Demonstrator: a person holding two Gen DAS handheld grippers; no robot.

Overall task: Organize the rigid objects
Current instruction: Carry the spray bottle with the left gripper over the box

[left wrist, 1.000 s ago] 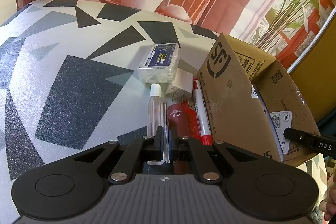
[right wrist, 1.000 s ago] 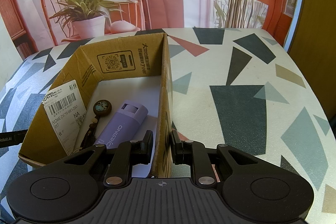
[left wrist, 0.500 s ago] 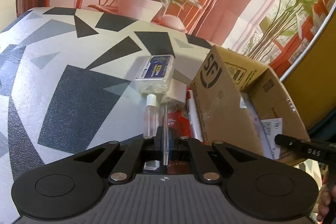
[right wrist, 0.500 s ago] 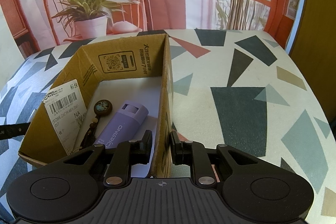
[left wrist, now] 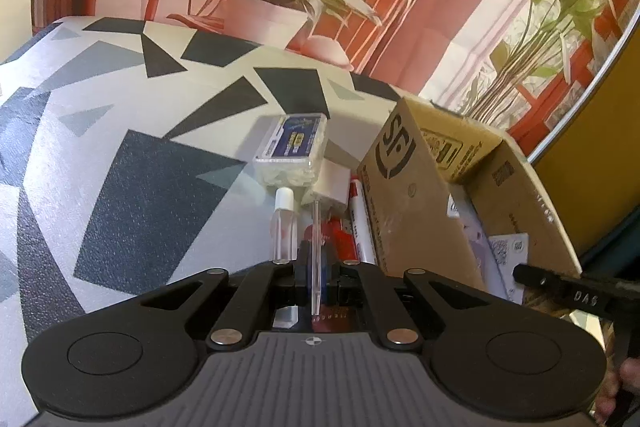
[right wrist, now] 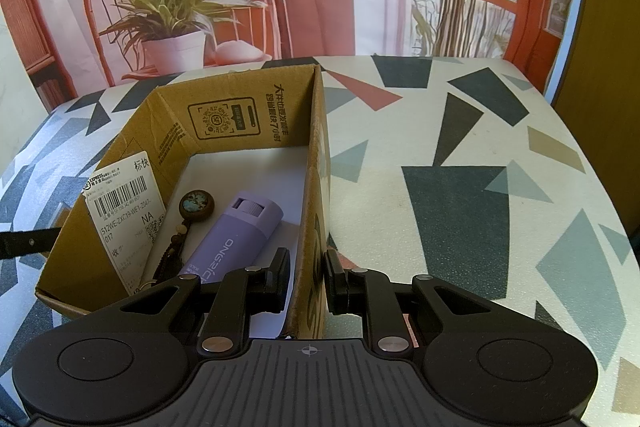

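a surface [right wrist: 460, 155] with a grey, black and salmon triangle print is carrying everything here, with a printed backdrop of a chair and a potted plant hanging behind it.

the left hand-held gripper [left wrist: 316, 277] is pinching a thin clear card [left wrist: 316, 255] edge-on between its pressed-together jaws, and the card's long axis is running straight out along the fingers, pointing away and a bit down. the box [left wrist: 416, 203] is sitting off to that gripper's right, its near wall standing between the card and the open inside. so i'd say the coming move is hinging on that: the card is going to need carrying right and over the wall, not forward.

the right hand-held gripper [right wrist: 306, 277] is clamping the box wall [right wrist: 316, 187], one jaw inside, one outside, apparently steadying it. inside are lying a purple case [right wrist: 236, 239] and a bead charm [right wrist: 196, 205].

still waiting out on the surface, just left of the box: a clear bottle [left wrist: 285, 227], a pick box [left wrist: 294, 151], a white charger [left wrist: 330, 183] and a red marker [left wrist: 360, 219].
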